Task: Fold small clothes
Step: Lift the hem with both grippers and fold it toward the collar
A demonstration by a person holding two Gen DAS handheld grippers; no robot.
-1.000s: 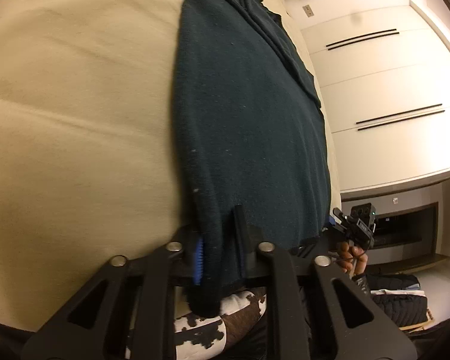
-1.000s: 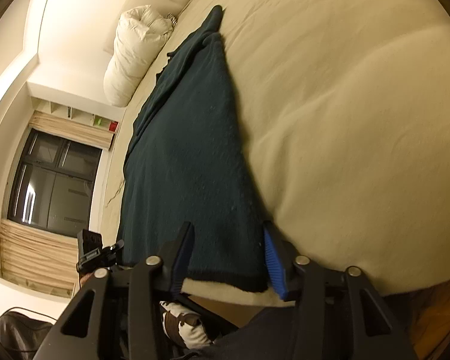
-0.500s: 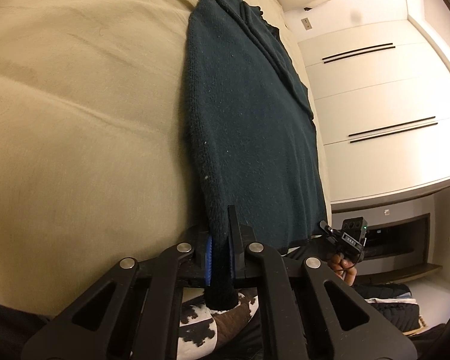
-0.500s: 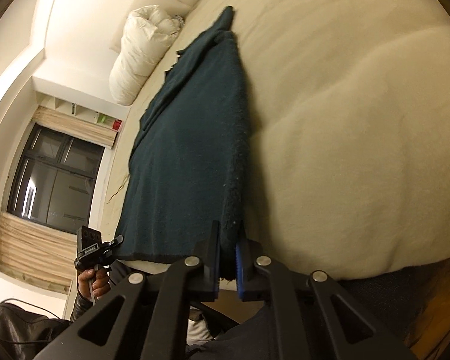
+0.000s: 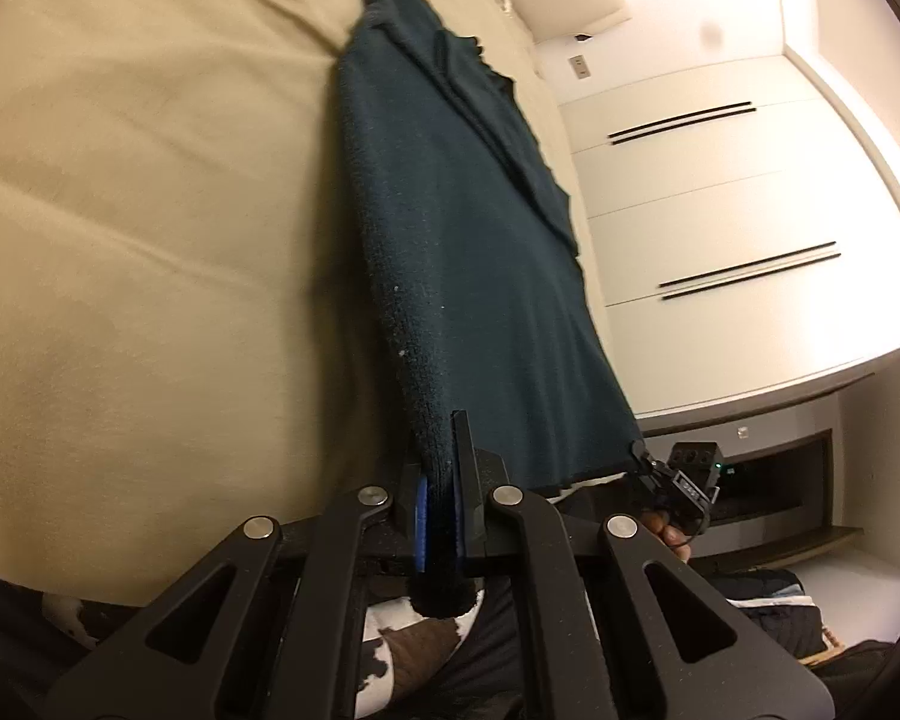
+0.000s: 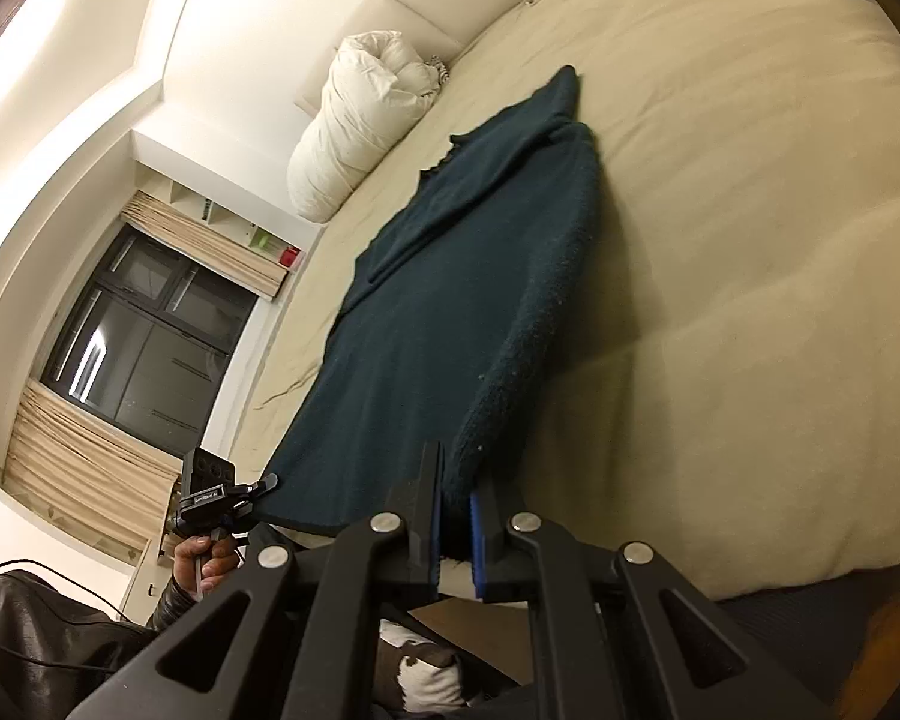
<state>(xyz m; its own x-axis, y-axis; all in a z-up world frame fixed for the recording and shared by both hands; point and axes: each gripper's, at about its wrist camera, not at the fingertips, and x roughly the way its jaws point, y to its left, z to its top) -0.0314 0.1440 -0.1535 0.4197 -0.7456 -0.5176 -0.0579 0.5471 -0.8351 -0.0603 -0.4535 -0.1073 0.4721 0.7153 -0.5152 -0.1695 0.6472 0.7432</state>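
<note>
Both tongs are biting cloth: left gripper [image 5: 438, 504] pinches one near corner of the teal garment [image 5: 474, 252], right gripper [image 6: 453, 531] pinches the other, low in each frame. From there it runs up the middle, lying on the beige bed [image 6: 750, 240]. I reckon uneven lifting could skew the fold, and this thick hem might slip from a shallow bite.

A: How many garments?
B: One sweater [image 5: 468, 252], on one bed [image 5: 150, 228].
A: Tongs?
B: Two: left tongs [image 5: 439, 498], right tongs [image 6: 455, 516].
A: Anything else?
B: One duvet [image 6: 360, 126], one window [image 6: 144, 330].
</note>
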